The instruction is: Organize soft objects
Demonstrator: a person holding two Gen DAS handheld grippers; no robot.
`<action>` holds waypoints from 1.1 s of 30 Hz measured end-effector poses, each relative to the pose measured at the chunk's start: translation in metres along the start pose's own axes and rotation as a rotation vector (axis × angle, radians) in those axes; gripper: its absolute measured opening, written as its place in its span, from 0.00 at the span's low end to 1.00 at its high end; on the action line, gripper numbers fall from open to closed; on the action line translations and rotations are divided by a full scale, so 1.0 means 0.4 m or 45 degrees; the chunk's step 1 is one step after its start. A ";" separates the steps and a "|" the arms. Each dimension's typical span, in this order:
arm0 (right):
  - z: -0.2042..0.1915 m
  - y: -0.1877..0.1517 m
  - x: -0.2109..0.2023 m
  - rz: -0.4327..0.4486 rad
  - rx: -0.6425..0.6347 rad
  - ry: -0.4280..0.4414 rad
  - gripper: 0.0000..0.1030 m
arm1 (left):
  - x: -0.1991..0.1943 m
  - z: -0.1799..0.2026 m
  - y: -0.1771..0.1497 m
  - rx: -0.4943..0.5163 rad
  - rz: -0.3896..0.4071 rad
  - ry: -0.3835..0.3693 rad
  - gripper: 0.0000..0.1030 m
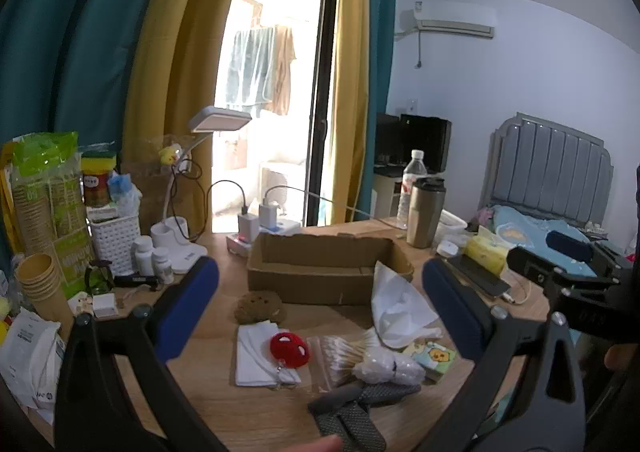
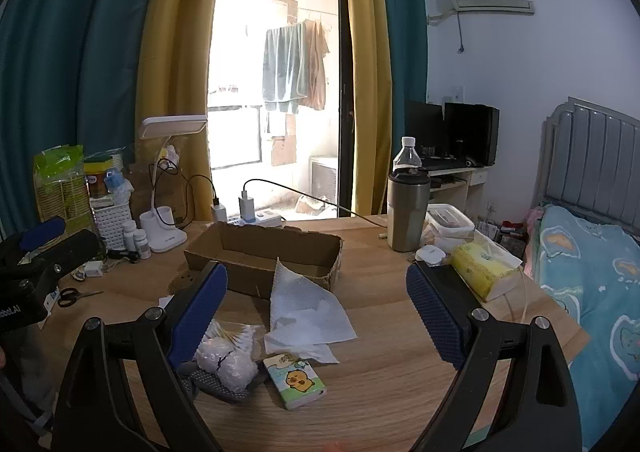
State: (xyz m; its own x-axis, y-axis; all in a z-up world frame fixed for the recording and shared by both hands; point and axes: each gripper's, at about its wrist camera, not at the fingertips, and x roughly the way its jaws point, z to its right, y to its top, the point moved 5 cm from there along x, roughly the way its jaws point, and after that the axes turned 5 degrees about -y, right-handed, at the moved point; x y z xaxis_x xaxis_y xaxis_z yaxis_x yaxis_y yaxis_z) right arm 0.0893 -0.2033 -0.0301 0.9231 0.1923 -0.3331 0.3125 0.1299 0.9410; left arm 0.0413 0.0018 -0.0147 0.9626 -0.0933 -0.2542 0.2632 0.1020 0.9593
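An empty cardboard box (image 1: 324,270) (image 2: 262,258) stands mid-table. In front of it lie soft things: a brown plush (image 1: 258,306), a red plush keyring (image 1: 289,348) on a folded white cloth (image 1: 252,358), a bag of cotton swabs (image 1: 340,352) (image 2: 232,334), a white bubble-wrap wad (image 1: 390,366) (image 2: 226,366), a grey glove (image 1: 352,412), a duck-print tissue pack (image 1: 434,358) (image 2: 296,378) and a crumpled paper towel (image 1: 400,306) (image 2: 306,308). My left gripper (image 1: 320,302) hangs open above them, nothing between its fingers. My right gripper (image 2: 316,306) is open too, over the paper towel.
The table's left holds paper cups (image 1: 38,284), a white basket (image 1: 114,242), pill bottles (image 1: 152,256), a desk lamp (image 1: 218,120), chargers (image 1: 256,222) and scissors (image 2: 74,295). A steel tumbler (image 2: 408,208), water bottle (image 2: 406,154) and yellow tissue pack (image 2: 482,270) stand right. A bed (image 2: 592,276) lies beyond.
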 end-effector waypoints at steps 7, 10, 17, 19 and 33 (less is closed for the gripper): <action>0.006 -0.001 -0.001 0.002 0.007 0.001 0.90 | -0.001 -0.002 0.001 -0.004 0.000 -0.001 1.00; 0.007 -0.003 -0.001 0.003 0.009 0.001 0.90 | -0.001 -0.001 0.002 -0.003 0.002 0.001 1.00; 0.000 -0.004 0.001 -0.005 0.014 0.003 0.90 | -0.002 -0.001 0.004 -0.004 0.007 0.002 1.00; 0.001 -0.004 0.001 -0.005 0.014 0.002 0.90 | -0.002 -0.001 0.004 -0.003 0.005 0.002 1.00; 0.005 -0.007 0.004 0.002 0.019 0.000 0.90 | -0.002 0.001 0.003 -0.004 0.004 -0.003 1.00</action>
State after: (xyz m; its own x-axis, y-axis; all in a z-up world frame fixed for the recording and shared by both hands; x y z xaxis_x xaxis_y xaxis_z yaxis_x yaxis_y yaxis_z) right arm 0.0906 -0.2050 -0.0331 0.9237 0.1924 -0.3314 0.3142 0.1151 0.9424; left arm 0.0408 0.0016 -0.0135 0.9633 -0.0952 -0.2508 0.2603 0.1056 0.9597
